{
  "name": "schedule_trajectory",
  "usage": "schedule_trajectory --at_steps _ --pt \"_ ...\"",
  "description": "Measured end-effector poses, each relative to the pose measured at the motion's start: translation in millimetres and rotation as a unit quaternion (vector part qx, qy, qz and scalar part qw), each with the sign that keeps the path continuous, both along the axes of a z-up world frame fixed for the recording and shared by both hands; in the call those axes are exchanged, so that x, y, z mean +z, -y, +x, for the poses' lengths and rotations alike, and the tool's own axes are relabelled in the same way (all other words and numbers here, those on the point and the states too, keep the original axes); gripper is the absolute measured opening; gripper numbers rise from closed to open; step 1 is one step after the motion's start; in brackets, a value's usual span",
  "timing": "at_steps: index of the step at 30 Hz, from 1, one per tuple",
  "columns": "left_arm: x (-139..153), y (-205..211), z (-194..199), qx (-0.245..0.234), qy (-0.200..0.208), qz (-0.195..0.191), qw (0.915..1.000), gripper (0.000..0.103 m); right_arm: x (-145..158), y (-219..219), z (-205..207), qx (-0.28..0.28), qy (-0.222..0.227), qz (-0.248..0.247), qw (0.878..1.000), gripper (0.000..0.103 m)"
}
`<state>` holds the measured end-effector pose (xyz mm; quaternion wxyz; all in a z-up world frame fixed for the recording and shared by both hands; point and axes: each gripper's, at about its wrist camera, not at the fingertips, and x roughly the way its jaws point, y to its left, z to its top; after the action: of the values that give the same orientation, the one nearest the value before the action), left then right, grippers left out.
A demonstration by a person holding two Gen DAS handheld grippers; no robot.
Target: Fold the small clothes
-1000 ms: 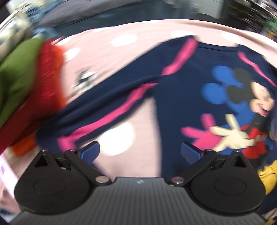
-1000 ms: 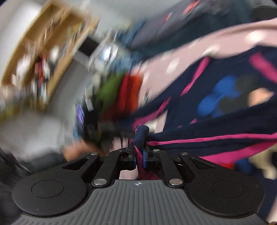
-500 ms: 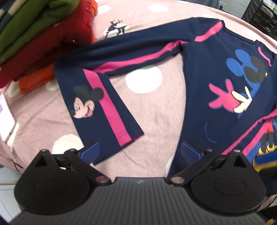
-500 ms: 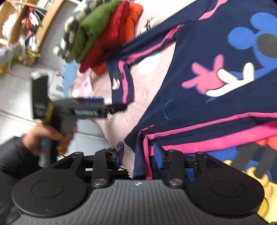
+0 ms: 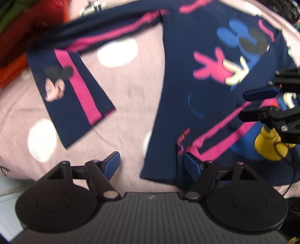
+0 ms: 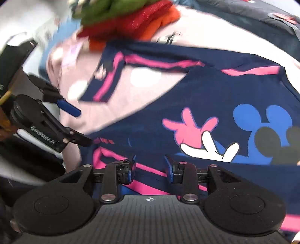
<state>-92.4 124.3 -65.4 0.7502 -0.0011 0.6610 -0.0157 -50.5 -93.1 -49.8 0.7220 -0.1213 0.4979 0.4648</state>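
A navy Mickey Mouse long-sleeve shirt (image 5: 187, 62) with pink stripes lies flat on a pink polka-dot cover (image 5: 129, 93). Its left sleeve (image 5: 75, 93) is bent back on itself out to the side. Its right sleeve (image 5: 221, 127) is folded across the body. My left gripper (image 5: 151, 163) is open, just above the shirt's lower left hem. My right gripper (image 6: 149, 167) is open and empty over the folded sleeve (image 6: 146, 167); it also shows at the right edge of the left wrist view (image 5: 258, 103).
A stack of folded clothes, green, red and orange (image 6: 131, 16), sits at the far left of the cover, just beyond the bent sleeve. It shows as a red-orange blur in the left wrist view (image 5: 16, 43). The cover's near edge drops off at lower left (image 5: 11, 180).
My right gripper carried the right sleeve across the shirt, opened and let it go. My left gripper moved right toward the shirt's lower hem, staying open.
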Motion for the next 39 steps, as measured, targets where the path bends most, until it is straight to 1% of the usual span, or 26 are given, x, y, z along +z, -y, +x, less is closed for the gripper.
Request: schedule_trajectory --at_steps 1,3,4,5,6,7,8,9,11,12,13,16,18,20,21,22,24,25,27,29,31,33,34,35,38,39 --pt "-4.3 2.6 -0.5 0.003 -0.008 0.007 0.9999 0.075 -3.1 -1.6 2.4 0.021 -0.014 0.005 1.0 0.059" --pt "-9.9 6.4 -1.9 0.002 -0.017 0.018 0.9997 0.074 -5.2 -6.8 1.5 0.065 -0.012 0.017 0.998 0.059" --pt "-11.5 7.3 -2.0 0.001 -0.019 0.017 0.9997 0.068 -6.3 -12.0 -0.2 0.085 -0.003 0.011 0.996 0.059" --pt "-12.2 7.2 -1.5 0.001 -0.021 0.011 0.9997 0.059 -8.0 -17.8 -2.0 0.103 0.009 0.0 0.995 0.059" --pt "-12.0 7.1 -1.1 0.003 -0.022 0.004 0.9997 0.053 -9.4 -22.7 -4.1 0.12 0.021 -0.009 0.992 0.059" --pt "-10.8 6.0 -0.6 0.006 -0.022 0.001 0.9997 0.04 -11.5 -28.5 -5.5 0.138 0.028 -0.014 0.99 0.059" --pt "-9.8 4.7 -0.3 0.008 -0.024 0.0 0.9997 0.034 -13.3 -33.7 -6.9 0.156 0.026 -0.016 0.987 0.059" --pt "-9.5 3.2 -0.3 0.008 -0.025 0.004 0.9996 0.033 -17.0 -38.9 -7.3 0.17 0.017 -0.022 0.985 0.057" --pt "-9.2 -1.8 0.7 0.012 -0.029 0.012 0.9994 0.033 -23.5 -45.4 -10.0 0.193 0.009 -0.039 0.98 0.045" --pt "-8.8 -5.8 0.1 0.018 -0.029 0.013 0.9993 0.033 -23.4 -46.1 -11.7 0.199 0.014 -0.043 0.979 0.026" --pt "-8.0 -9.9 -1.0 0.027 -0.029 0.014 0.9991 0.034 -21.5 -45.4 -11.9 0.201 0.01 -0.042 0.979 0.015" --pt "-3.1 -20.9 -4.6 0.047 -0.024 0.008 0.9985 0.035 -11.0 -34.6 -18.1 0.211 0.008 -0.029 0.977 0.013" --pt "2.0 -22.1 -6.0 0.045 -0.017 0.005 0.9988 0.041 -1.8 -24.5 -24.9 0.227 -0.008 -0.021 0.974 0.013" --pt "8.1 -18.7 -7.4 0.034 -0.007 0.001 0.9994 0.051 -1.0 -16.1 -32.8 0.247 -0.043 -0.03 0.968 0.013" --pt "10.6 -15.7 -9.7 0.029 -0.001 0.0 0.9996 0.053 -5.3 -12.5 -36.5 0.26 -0.076 -0.043 0.962 0.02" --pt "12.6 -12.7 -11.7 0.025 0.004 0.001 0.9997 0.057 -11.5 -8.9 -40.7 0.271 -0.104 -0.057 0.955 0.031" --pt "13.8 -13.1 -10.4 0.022 0.009 0.013 0.9996 0.059 -22.3 -0.1 -49.5 0.284 -0.139 -0.077 0.946 0.034" --pt "14.6 -11.6 -10.6 0.022 0.01 0.018 0.9995 0.06 -24.9 4.1 -51.7 0.282 -0.146 -0.08 0.945 0.034" --pt "17.1 -10.0 -8.4 0.025 0.012 0.012 0.9995 0.06 -21.3 13.8 -46.2 0.241 -0.159 -0.056 0.956 0.034" --pt "19.4 -11.2 -8.8 0.027 0.014 -0.003 0.9995 0.06 -12.1 23.5 -31.4 0.177 -0.178 -0.001 0.968 0.034" --pt "20.6 -11.3 -5.7 0.025 0.016 -0.005 0.9995 0.06 -1.0 29.5 -17.4 0.108 -0.156 0.052 0.98 0.038" --pt "20.2 -9.0 -1.8 0.022 0.016 0.007 0.9996 0.063 6.9 24.9 -10.5 0.065 -0.101 0.075 0.99 0.047" --pt "19.8 -9.0 0.0 0.022 0.014 0.014 0.9996 0.064 8.2 17.9 -10.2 0.068 -0.078 0.075 0.992 0.048" --pt "19.6 -9.3 1.7 0.022 0.013 0.018 0.9995 0.064 7.1 8.0 -11.8 0.094 -0.062 0.067 0.991 0.048" --pt "21.7 -15.4 4.0 0.028 0.016 0.023 0.9992 0.066 -2.6 -26.4 -28.5 0.186 -0.006 0.018 0.982 0.046" --pt "21.8 -18.0 4.3 0.031 0.017 0.026 0.999 0.066 -5.7 -32.7 -29.3 0.192 0.007 0.013 0.981 0.045"
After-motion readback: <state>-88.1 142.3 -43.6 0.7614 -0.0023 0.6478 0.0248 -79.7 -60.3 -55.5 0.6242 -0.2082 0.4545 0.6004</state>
